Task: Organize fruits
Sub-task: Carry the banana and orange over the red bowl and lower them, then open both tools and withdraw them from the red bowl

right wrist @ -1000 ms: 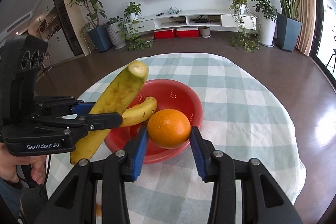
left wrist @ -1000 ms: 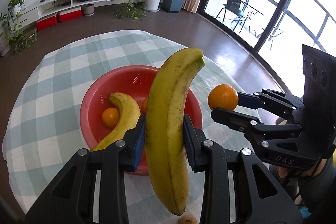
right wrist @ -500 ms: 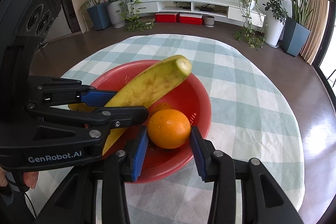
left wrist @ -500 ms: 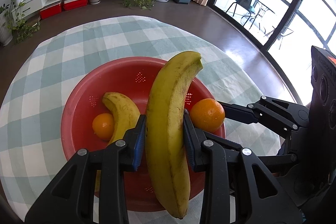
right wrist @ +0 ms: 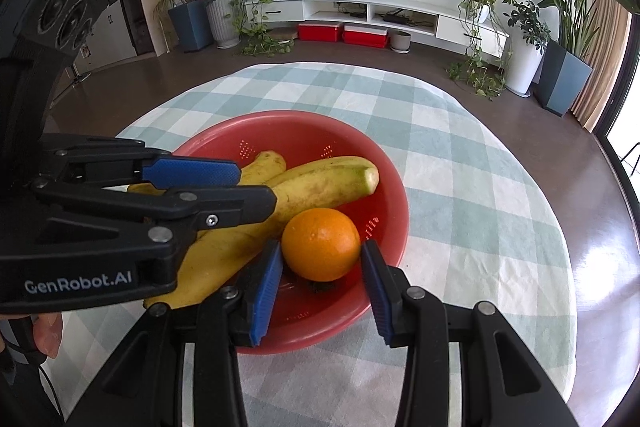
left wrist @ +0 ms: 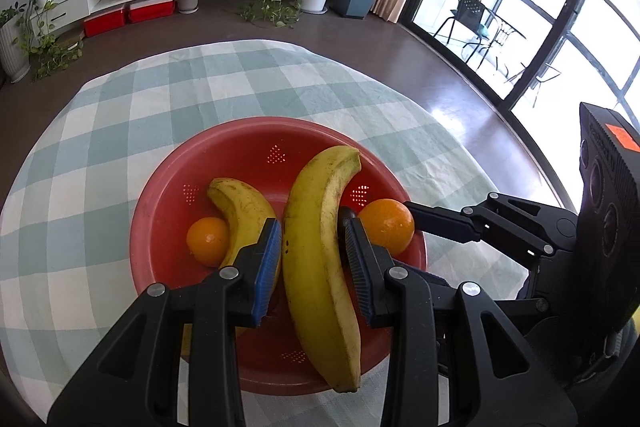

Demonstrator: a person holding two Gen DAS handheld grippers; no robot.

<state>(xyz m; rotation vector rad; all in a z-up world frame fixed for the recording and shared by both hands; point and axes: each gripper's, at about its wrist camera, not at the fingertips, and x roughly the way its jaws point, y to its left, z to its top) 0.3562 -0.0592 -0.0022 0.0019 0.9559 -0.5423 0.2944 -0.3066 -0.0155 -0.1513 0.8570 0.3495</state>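
The red bowl (left wrist: 160,195) looks like smooth, slightly glossy plastic, pierced with tiny holes. A matt, creased checked cloth (left wrist: 120,99) covers the table. The held orange (right wrist: 320,245) has dimpled, shiny peel; the held banana (left wrist: 316,247) has smooth, speckled skin. The floor (left wrist: 460,99) gleams.

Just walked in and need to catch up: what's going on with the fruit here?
A person is sorting fruit into a red bowl with two handheld grippers. The left gripper is shut on a banana, the right gripper on an orange, both low over the bowl. Another banana and a second orange already lie inside.
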